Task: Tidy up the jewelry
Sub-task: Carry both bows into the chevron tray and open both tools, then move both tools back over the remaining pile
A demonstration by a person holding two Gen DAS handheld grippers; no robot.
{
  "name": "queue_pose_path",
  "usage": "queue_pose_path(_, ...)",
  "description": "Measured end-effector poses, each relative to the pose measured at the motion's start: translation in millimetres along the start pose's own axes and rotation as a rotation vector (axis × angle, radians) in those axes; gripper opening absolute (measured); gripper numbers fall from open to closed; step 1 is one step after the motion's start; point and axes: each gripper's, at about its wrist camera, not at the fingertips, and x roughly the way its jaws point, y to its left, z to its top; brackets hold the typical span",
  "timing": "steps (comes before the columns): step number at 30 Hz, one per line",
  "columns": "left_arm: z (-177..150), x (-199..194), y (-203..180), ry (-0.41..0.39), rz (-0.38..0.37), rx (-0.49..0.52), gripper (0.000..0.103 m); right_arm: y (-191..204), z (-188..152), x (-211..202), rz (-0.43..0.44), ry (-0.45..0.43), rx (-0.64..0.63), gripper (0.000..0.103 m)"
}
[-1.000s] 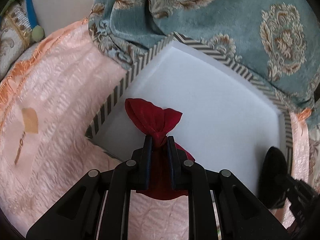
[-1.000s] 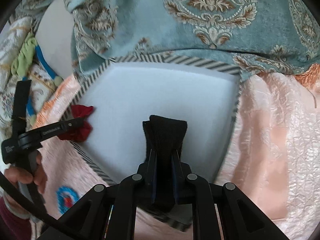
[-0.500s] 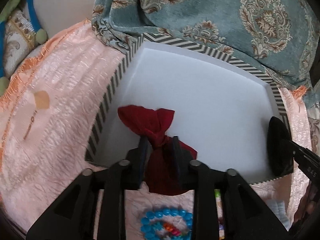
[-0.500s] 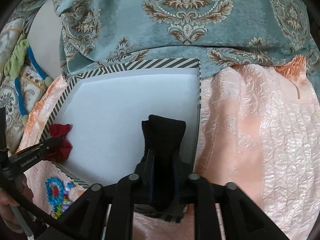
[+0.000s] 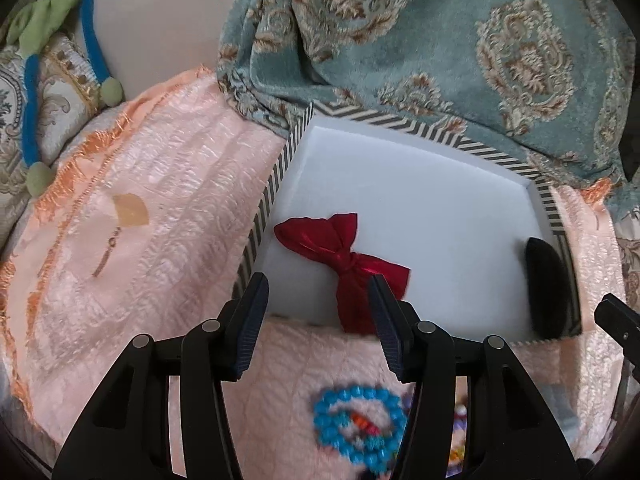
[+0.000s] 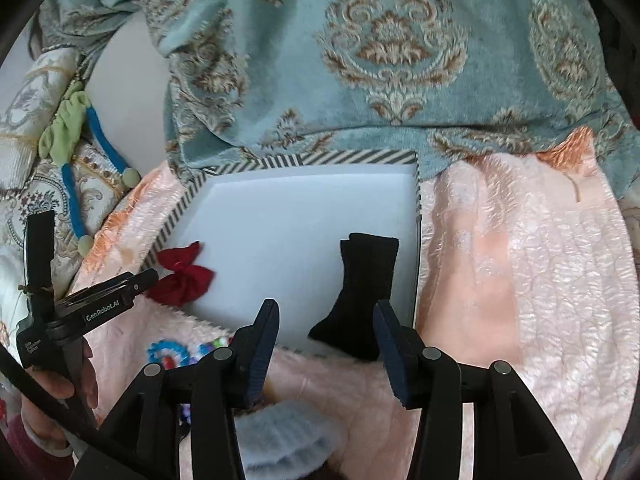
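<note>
Left wrist view. The left gripper (image 5: 318, 300) points down at a striped-rimmed tray (image 5: 276, 176) with a white floor; its jaws are opening, fingers (image 5: 250, 320) apart and touching nothing. A red pouch (image 5: 344, 256) lies in the tray's near left corner, its lower end over the near rim, partly between the fingertips but free of both. A black pouch (image 5: 546, 284) lies against the right wall. The tray rests on a peach cloth (image 5: 132, 216); a teal patterned fabric (image 5: 440, 40) overlaps its far rim. Blurred blue beads (image 5: 356, 424) lie on the cloth below the gripper. At the right edge, part of a black tool (image 5: 618, 324) shows.
</note>
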Motion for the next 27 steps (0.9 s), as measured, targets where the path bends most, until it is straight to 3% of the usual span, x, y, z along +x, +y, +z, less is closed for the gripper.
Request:
queue_pose_path(2, -5, -12, -2, -0.009, -0.001, 0.009, 0.052, 5, -5, -11, -0.006, -0.021, -0.01, 0.064)
queue_pose_path(11, -34, -71, -11, -0.089, -0.011, 0.03, 0.052, 29, -29, -59, -0.023, -0.102, -0.03, 0.064)
queue_pose_path(27, -75, -132, -28, -0.173, -0.023, 0.065, 0.052, 45, -61, -94, -0.023, -0.122, -0.047, 0.065)
